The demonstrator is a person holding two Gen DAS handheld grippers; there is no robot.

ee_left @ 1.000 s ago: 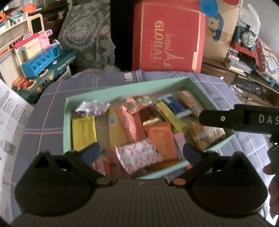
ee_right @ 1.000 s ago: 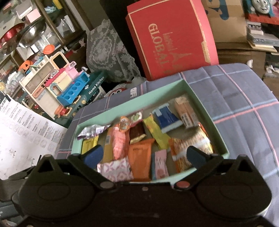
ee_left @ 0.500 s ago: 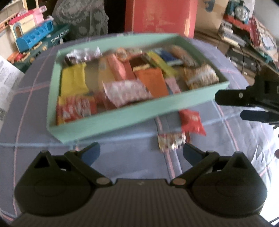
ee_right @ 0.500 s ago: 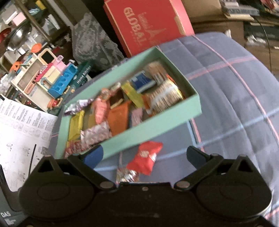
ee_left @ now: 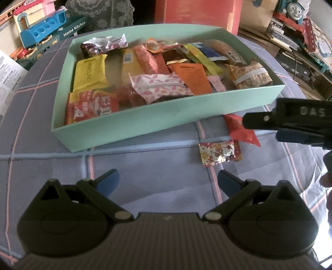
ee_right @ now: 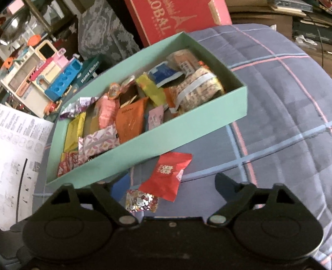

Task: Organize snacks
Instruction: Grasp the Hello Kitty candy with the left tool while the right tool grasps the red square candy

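Cluttered toys and a red carton (ee_right: 178, 18) surround a plaid-covered worktop (ee_right: 280, 124) before you. On it a mint-green box (ee_left: 157, 122) is packed with snack packets. Two snacks lie outside it, just beside its near wall: a red packet (ee_right: 168, 176) and a small Hello Kitty packet (ee_right: 142, 201). Your right tongs (ee_right: 172, 185) have just been narrowing around the red packet, not yet pressing it. Your left tongs (ee_left: 168, 182) hang wide open, empty.

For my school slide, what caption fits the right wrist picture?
Open right gripper over a red packet and cartoon-cat candy beside a green snack box.
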